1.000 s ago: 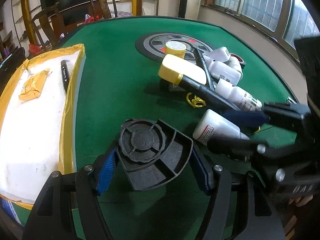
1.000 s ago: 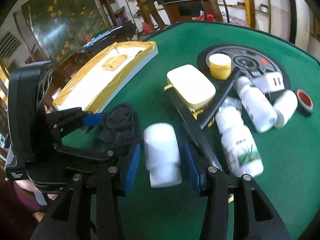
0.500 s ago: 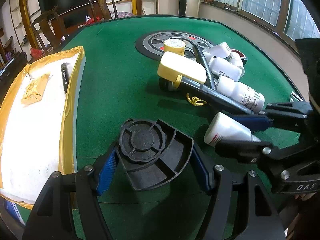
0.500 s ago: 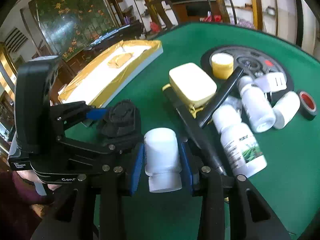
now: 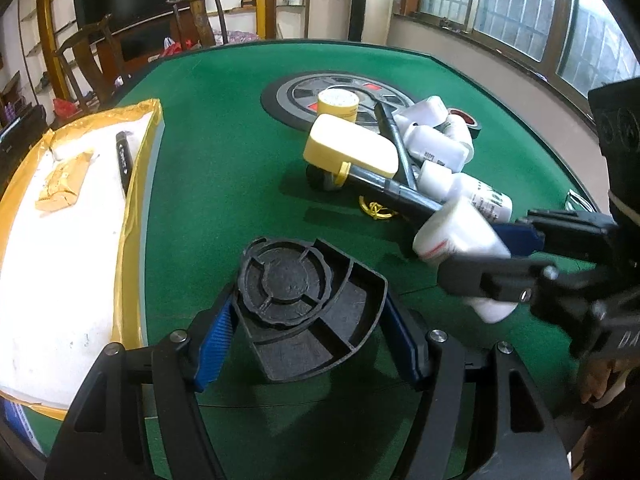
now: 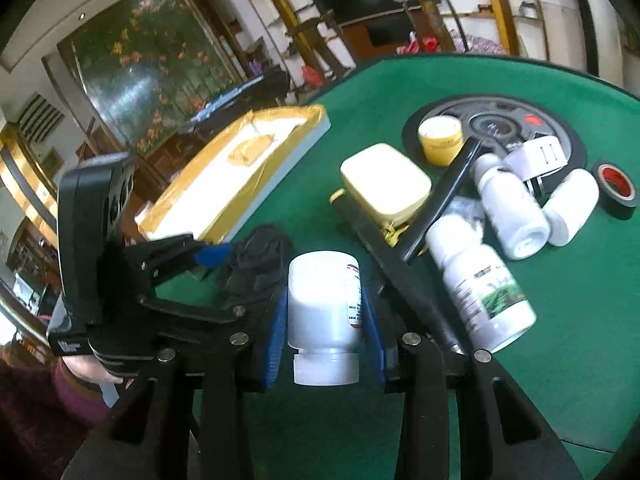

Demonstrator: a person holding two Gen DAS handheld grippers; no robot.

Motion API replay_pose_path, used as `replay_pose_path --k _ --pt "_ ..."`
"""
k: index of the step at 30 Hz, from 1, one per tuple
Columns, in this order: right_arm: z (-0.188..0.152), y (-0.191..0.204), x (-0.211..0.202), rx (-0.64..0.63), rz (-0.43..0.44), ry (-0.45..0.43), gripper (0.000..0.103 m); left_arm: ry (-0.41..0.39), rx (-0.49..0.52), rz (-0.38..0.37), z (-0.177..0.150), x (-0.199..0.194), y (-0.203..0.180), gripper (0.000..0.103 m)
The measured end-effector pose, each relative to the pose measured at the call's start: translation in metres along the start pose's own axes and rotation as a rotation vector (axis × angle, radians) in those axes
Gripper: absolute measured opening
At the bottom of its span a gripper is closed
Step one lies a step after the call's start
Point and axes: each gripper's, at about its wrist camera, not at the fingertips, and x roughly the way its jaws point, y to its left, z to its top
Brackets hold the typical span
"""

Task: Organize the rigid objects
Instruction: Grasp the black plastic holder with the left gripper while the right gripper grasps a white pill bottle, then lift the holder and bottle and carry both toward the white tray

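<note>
- Right gripper [image 6: 326, 320]: pads pinch the white bottle [image 6: 325, 304], long axis along the fingers, cap toward the wrist.
- Left gripper [image 5: 310, 330]: fingers clamp the black plastic part [image 5: 308, 304].
- Tray [image 6: 280, 168] lies at 11 o'clock from the bottle; left gripper is nearer.

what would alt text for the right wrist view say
The right gripper has its blue-padded jaws shut on a white pill bottle above a green felt table. Beyond it lies a pile of white bottles, a cream box and a yellow jar; at left the left gripper holds a black plastic part.
</note>
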Motion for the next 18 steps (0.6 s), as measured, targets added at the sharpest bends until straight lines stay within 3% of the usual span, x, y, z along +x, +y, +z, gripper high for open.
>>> replay_pose_path --k 18 --pt "0.007 0.0 -0.011 0.039 0.03 -0.083 0.032 -0.01 0.0 -0.005 -0.001 -0.002 0.001 0.067"
